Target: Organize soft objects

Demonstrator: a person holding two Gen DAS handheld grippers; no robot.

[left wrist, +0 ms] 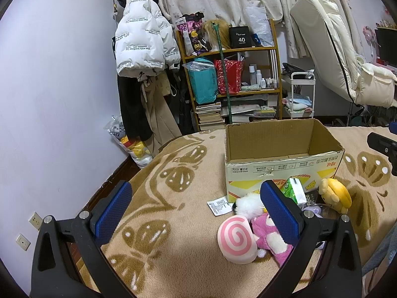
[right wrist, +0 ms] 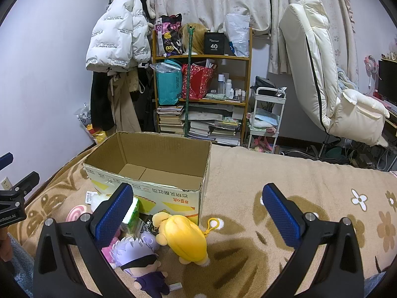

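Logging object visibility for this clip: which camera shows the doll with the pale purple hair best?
The right wrist view. The doll lies in full there, face up beside the yellow plush, with head, blindfold and dark body showing. In the left wrist view only a sliver of purple hair shows behind the tongs' blue pad.

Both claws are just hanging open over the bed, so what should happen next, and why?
Probably lower the right gripper onto the yellow plush and close on it. The cardboard box looks empty, all the toys lie outside it, and this plush sits nearest between the open jaws.
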